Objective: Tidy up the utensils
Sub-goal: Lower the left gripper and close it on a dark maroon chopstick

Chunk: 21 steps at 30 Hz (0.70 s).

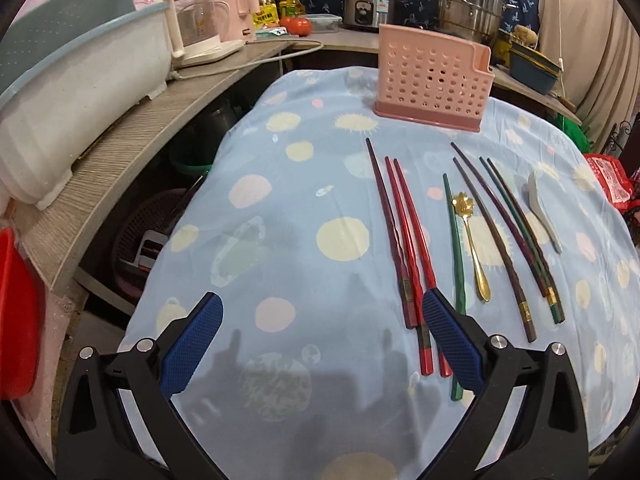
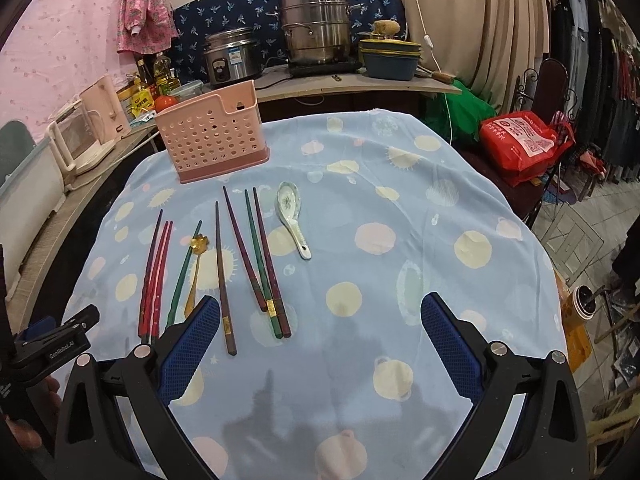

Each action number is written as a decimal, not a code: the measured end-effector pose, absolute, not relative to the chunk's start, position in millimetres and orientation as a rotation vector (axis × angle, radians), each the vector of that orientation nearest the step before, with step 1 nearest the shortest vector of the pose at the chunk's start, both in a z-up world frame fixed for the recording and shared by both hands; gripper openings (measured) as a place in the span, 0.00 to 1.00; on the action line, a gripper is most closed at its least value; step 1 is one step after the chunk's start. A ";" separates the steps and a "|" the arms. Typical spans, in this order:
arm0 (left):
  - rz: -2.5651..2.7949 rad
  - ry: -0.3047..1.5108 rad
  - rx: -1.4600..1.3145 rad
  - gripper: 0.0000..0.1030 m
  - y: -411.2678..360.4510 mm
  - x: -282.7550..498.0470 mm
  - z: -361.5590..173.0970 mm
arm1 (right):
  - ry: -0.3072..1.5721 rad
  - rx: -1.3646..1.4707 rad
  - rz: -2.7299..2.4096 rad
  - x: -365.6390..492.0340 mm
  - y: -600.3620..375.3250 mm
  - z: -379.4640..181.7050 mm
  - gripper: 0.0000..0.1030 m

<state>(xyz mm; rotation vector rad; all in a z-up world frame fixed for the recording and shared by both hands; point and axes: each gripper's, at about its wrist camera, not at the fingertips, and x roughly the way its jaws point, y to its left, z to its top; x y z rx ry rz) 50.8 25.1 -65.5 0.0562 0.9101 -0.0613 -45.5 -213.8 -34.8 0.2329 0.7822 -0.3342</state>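
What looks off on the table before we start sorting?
Nothing is spilled or broken. The pink holder stands upright, with no utensil showing above its rim. The one oddity: a green chopstick lies alone beside the gold spoon, apart from the other green one in the right-hand bundle. The ceramic spoon lies bowl-up.

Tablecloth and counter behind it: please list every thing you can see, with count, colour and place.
utensil holder: 1, pink, far end of the tablecloth
chopsticks: 8, red, green, purple and brown, lying in the middle
metal spoon: 1, gold, among the chopsticks
ceramic spoon: 1, white, right of the chopsticks
rice cooker: 1, silver, counter
steamer pot: 1, steel, counter
left hand-held gripper: 1, black and blue, open
right hand-held gripper: 1, black and blue, open
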 end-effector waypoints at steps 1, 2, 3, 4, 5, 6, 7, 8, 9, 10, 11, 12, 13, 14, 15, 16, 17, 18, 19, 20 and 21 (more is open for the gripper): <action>-0.064 0.912 0.065 0.91 22.7 53.5 -69.3 | 0.786 0.233 -0.334 -44.0 -214.0 -36.9 0.94; -0.067 0.916 0.071 0.91 20.2 56.2 -73.1 | 0.791 0.232 -0.333 -42.3 -214.1 -38.9 0.94; -0.071 0.921 0.077 0.91 18.0 58.7 -77.0 | 0.795 0.231 -0.331 -40.9 -214.1 -40.4 0.94; -0.075 0.926 0.082 0.90 16.4 61.3 -80.2 | 0.799 0.233 -0.328 -39.0 -214.4 -42.3 0.94; -0.078 0.932 0.086 0.89 14.3 64.0 -83.2 | 0.803 0.233 -0.326 -37.8 -214.0 -43.8 0.94; -0.083 0.939 0.090 0.88 12.2 66.5 -86.8 | 0.807 0.234 -0.324 -36.0 -214.0 -45.3 0.94; -0.092 0.946 0.091 0.85 10.4 69.0 -90.3 | 0.809 0.235 -0.322 -34.2 -214.2 -46.7 0.94; -0.097 0.953 0.093 0.83 9.0 71.2 -93.4 | 0.813 0.235 -0.320 -32.3 -214.3 -48.4 0.94; -0.101 0.959 0.095 0.83 7.1 73.5 -97.0 | 0.816 0.236 -0.318 -30.0 -213.7 -49.8 0.94; -0.103 0.965 0.097 0.83 5.5 75.4 -100.0 | 0.819 0.237 -0.315 -28.5 -213.8 -51.2 0.94; -0.106 0.970 0.098 0.82 4.2 76.9 -102.8 | 0.823 0.238 -0.313 -27.0 -213.6 -51.6 0.94; -0.110 0.971 0.098 0.82 3.1 77.9 -104.8 | 0.826 0.238 -0.312 -25.5 -213.5 -52.6 0.94; -0.112 0.975 0.101 0.81 2.0 79.0 -106.7 | 0.829 0.238 -0.310 -24.1 -213.2 -53.5 0.94; -0.115 0.979 0.104 0.78 0.6 80.5 -108.6 | 0.832 0.239 -0.309 -22.7 -213.5 -54.7 0.94; -0.123 0.984 0.108 0.76 -0.2 82.1 -111.0 | 0.834 0.241 -0.308 -21.9 -213.0 -55.5 0.94; -0.129 0.991 0.109 0.74 -0.7 83.3 -113.1 | 0.837 0.242 -0.307 -20.8 -213.1 -56.4 0.94; -0.130 0.997 0.107 0.73 -0.4 84.2 -114.9 | 0.839 0.242 -0.307 -19.6 -213.3 -57.0 0.94; -0.128 1.009 0.113 0.71 -0.4 85.7 -117.5 | 0.840 0.242 -0.307 -18.7 -213.4 -57.8 0.94; -0.127 1.011 0.119 0.70 -0.4 86.3 -119.0 | 0.842 0.241 -0.307 -18.0 -213.5 -58.5 0.94; -0.130 1.004 0.121 0.70 0.0 85.3 -119.1 | 0.844 0.241 -0.307 -17.3 -213.6 -59.1 0.94; -0.132 1.003 0.125 0.70 0.4 84.8 -119.0 | 0.844 0.241 -0.307 -16.8 -213.4 -59.7 0.94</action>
